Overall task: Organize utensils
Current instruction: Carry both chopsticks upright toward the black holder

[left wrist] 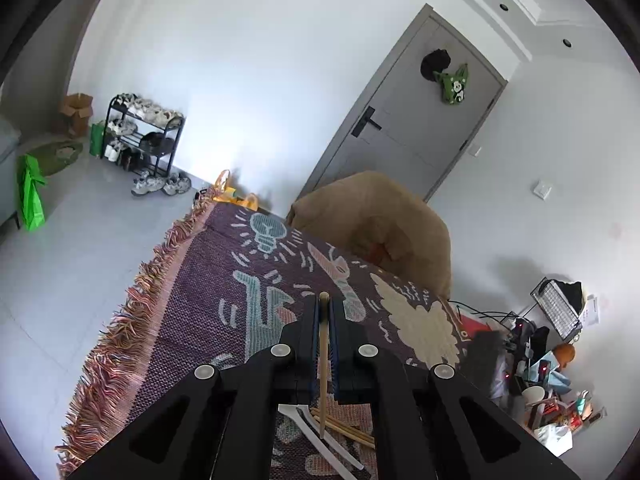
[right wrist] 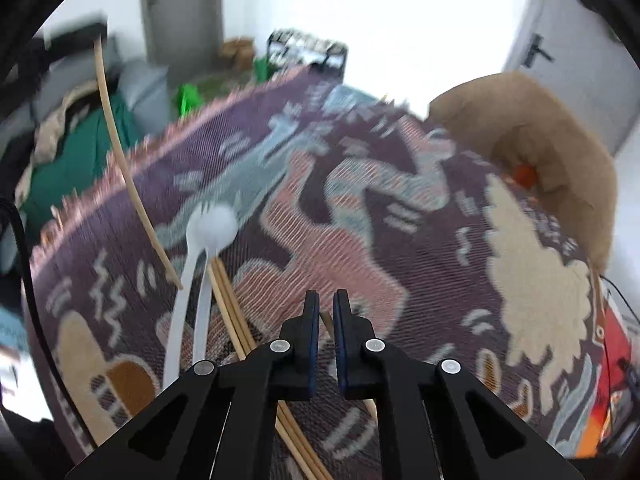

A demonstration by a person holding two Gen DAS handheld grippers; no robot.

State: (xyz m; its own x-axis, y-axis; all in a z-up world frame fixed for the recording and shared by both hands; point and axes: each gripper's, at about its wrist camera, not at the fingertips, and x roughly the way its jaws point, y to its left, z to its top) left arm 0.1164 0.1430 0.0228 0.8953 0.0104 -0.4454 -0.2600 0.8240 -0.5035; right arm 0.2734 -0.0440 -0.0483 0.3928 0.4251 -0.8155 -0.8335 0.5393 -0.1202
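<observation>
My left gripper (left wrist: 324, 300) is shut on a wooden chopstick (left wrist: 323, 360), held upright above the patterned purple cloth (left wrist: 200, 300). Below it lie more wooden chopsticks (left wrist: 344, 428) and a white plastic utensil (left wrist: 332, 444). In the right wrist view, my right gripper (right wrist: 326, 296) is slightly open and empty, just above the cloth (right wrist: 400, 240). A white plastic spoon (right wrist: 216, 228) and a white fork (right wrist: 180, 304) lie to its left, with several chopsticks (right wrist: 232, 312) running under the gripper. The held chopstick (right wrist: 124, 160) rises at the left.
A tan cushion (left wrist: 380, 228) sits at the far side of the cloth; it also shows in the right wrist view (right wrist: 540, 144). A shoe rack (left wrist: 140, 132) and a grey door (left wrist: 408, 120) stand beyond. Clutter and cables (left wrist: 540, 360) lie on the floor to the right.
</observation>
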